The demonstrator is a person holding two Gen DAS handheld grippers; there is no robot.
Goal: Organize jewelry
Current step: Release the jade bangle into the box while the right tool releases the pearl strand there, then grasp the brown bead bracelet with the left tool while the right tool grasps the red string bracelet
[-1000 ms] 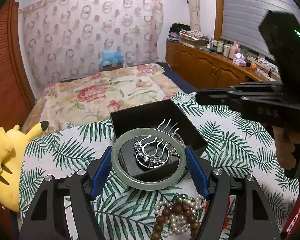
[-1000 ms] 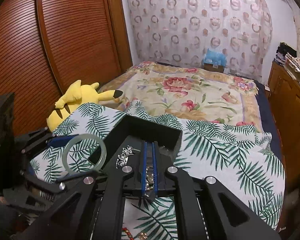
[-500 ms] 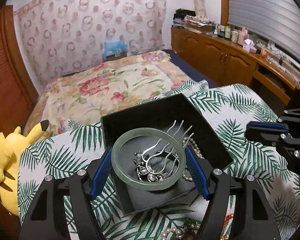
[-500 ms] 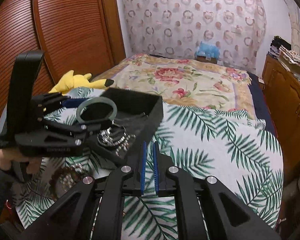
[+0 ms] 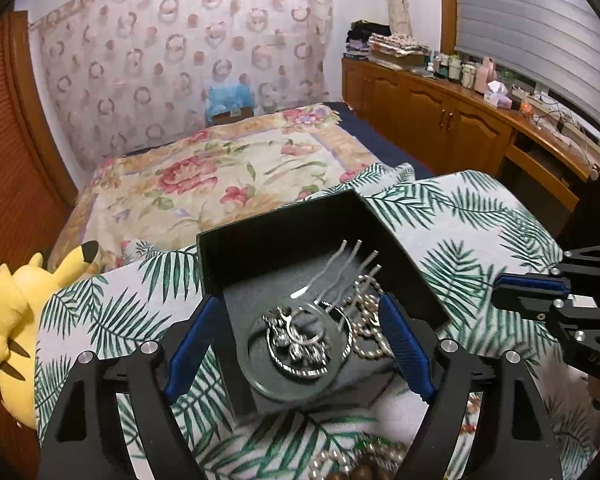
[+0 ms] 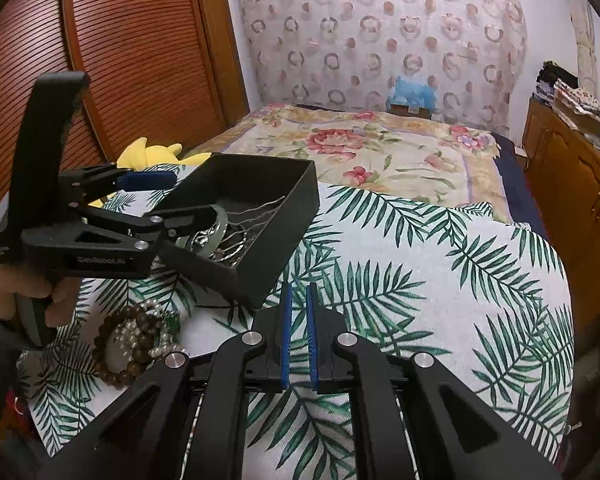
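The left gripper [image 5: 298,344] stands over the near end of the black jewelry box [image 5: 284,224], and its jaws are opening. The green jade bangle [image 5: 260,384] is between them, but the blue pads no longer press on it: on each side a gap shows between pad and ring. The bangle lies flat inside the box, around the silver hair comb [image 5: 300,340], whose prongs point to the far right corner of the box. A pearl strand [image 5: 366,344] lies just beside the bangle on the right, also in the box.

The relation that counts for the coming move — the jewelry not yet sorted lies on the palm-leaf cloth [image 6: 420,280] just near the box, below the left gripper. These are a brown wooden bead bracelet [image 6: 112,344] and a pearl bracelet [image 6: 148,336], heaped together. The left hand is nearer to the heap, I think; the right gripper [image 6: 296,344] points at bare cloth to the right of the box, its jaws almost closed and empty.

Hard to make out: in the left wrist view the heap is cut off by the lower edge, and the bangle is blurred. From the right wrist view the left gripper's finger covers part of the bangle — whether it rests fully on the box floor or on the comb I cannot tell.
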